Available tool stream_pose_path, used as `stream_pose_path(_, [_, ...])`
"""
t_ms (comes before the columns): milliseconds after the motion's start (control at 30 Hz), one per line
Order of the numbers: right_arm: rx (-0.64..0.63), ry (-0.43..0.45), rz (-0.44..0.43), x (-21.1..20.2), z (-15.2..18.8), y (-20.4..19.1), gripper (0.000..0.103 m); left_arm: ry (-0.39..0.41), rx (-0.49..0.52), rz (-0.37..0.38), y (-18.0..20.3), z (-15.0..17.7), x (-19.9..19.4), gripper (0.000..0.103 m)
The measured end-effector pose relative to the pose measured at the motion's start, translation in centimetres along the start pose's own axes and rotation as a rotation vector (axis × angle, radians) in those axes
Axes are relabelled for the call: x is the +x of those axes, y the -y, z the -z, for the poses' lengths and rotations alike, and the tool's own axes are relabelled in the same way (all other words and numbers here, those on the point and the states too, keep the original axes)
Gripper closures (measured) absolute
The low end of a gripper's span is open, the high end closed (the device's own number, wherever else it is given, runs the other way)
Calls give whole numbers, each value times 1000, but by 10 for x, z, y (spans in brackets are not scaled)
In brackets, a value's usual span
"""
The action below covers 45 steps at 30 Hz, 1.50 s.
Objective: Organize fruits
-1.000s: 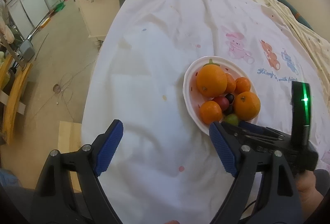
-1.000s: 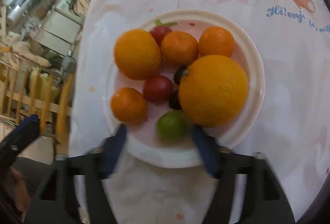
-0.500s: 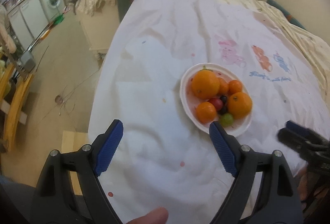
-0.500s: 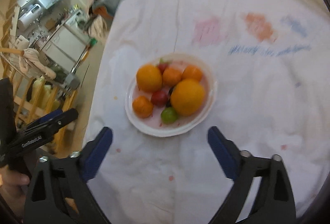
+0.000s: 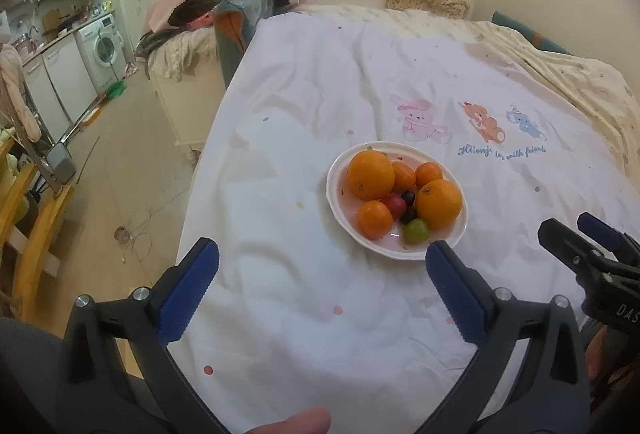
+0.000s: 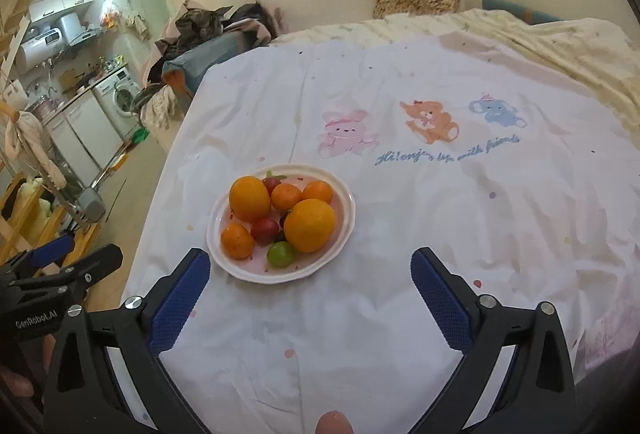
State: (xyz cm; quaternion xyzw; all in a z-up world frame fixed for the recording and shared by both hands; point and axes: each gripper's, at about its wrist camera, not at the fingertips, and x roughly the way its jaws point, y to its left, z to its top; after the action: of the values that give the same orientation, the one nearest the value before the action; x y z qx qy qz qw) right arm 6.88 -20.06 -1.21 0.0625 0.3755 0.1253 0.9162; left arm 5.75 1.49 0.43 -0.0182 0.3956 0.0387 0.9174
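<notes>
— White plate [image 6: 347,218] on the printed sheet [image 6: 460,218], heaped with fruit: two big oranges [image 6: 311,225], three mandarins [image 6: 237,241], a red plum [image 6: 264,229], a green grape [image 6: 281,254], some dark grapes tucked between.

— And the grippers?

— Both hanging clear above the near edge of the cloth. Left gripper [image 5: 322,284] spread wide, jaws just opened further, nothing between the pads. Right gripper [image 6: 310,298] likewise splayed to the full, also just opened, empty. Plate sitting ahead of both, nearer the right one's left finger.

— Looks like fruit all gathered already?

— Seems so; probably finished or near it (no stray fruit visible on the sheet). If sorting continues, best to start small: green grape at the near rim, exposed and easy to reach.

— Advice for that pick?

— Come down steeply, straddle the grape, close gently: soft skin, easy to bruise. Avoid nudging the big orange beside it, likely to roll and shove the rest. Keep the other gripper off to the side, out of the way.
</notes>
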Motion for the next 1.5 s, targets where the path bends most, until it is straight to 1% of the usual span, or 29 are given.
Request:
stream_pose_path(167, [-18, 1, 3, 1, 2, -3, 0, 22, -5, -18, -3, 0, -1, 1])
stream_pose_path(467, [-4, -5, 21, 7, 1, -1, 0, -1, -25, -2, -5, 2, 3, 1])
stream_pose_path(733, [1, -13, 26, 9, 2, 0, 0, -4, -32, 4, -5, 4, 3, 1])
stream_pose_path(1067, [5, -16, 34, 9, 2, 2, 0, -16, -20, 3, -1, 6, 5, 1])
stream_pose_path(1500, [12, -14, 36, 8, 1, 4, 0, -10, -14, 1, 1, 7, 3, 1])
